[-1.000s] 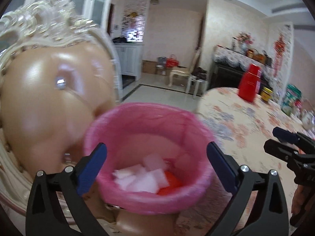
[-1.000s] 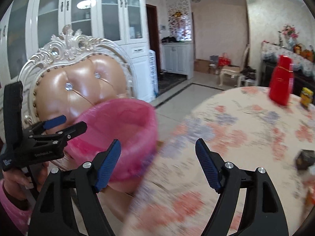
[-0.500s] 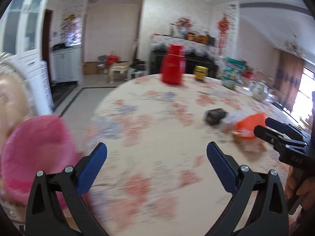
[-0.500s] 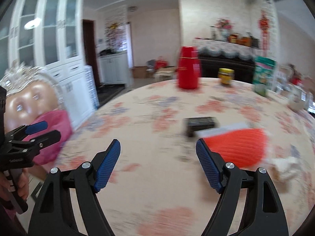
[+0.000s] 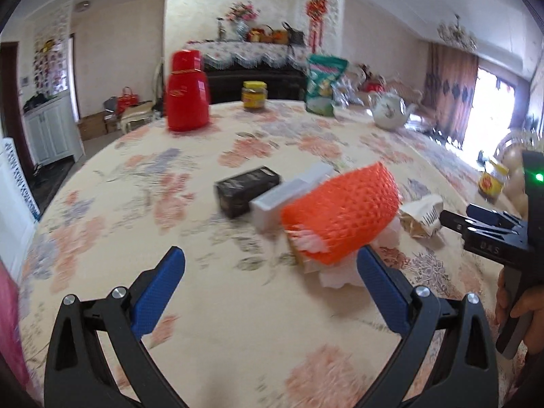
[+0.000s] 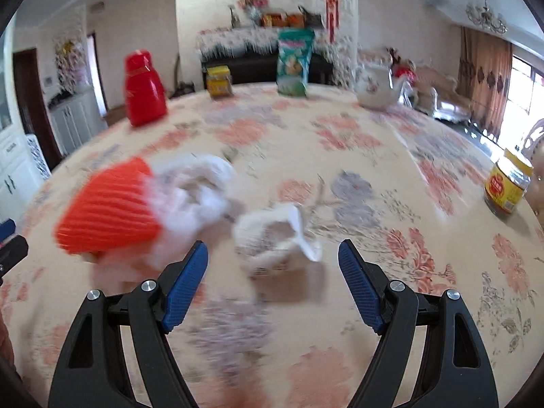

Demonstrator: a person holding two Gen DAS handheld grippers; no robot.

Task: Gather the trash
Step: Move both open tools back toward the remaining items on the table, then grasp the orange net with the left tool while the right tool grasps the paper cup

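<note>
— Two grippers over one big round table (image 5: 102, 210) in a floral cloth; what lies on it?

— Largest of the trash is an orange foam net (image 5: 343, 214), near the middle of the surface, touching a white box (image 5: 292, 197) and a black box (image 5: 248, 187) behind it. White tissue (image 6: 197, 187) sits against the net, and a crumpled paper wrapper (image 6: 275, 234) lies just beside that.

— And the fingers?

— Left gripper (image 5: 268, 289) is spread wide, nothing between its pads; the net lies ahead, toward its right finger (image 5: 380, 292). Right gripper (image 6: 272, 285) is also wide apart and empty — the wrapper lies just ahead of the gap between its fingers.

— The far edge?

— Red thermos (image 5: 187, 95), green bag (image 5: 323, 85), white teapot (image 5: 391, 110), yellow-lidded jar (image 5: 254, 94). Another jar (image 6: 508, 187) stands by the right edge.
</note>
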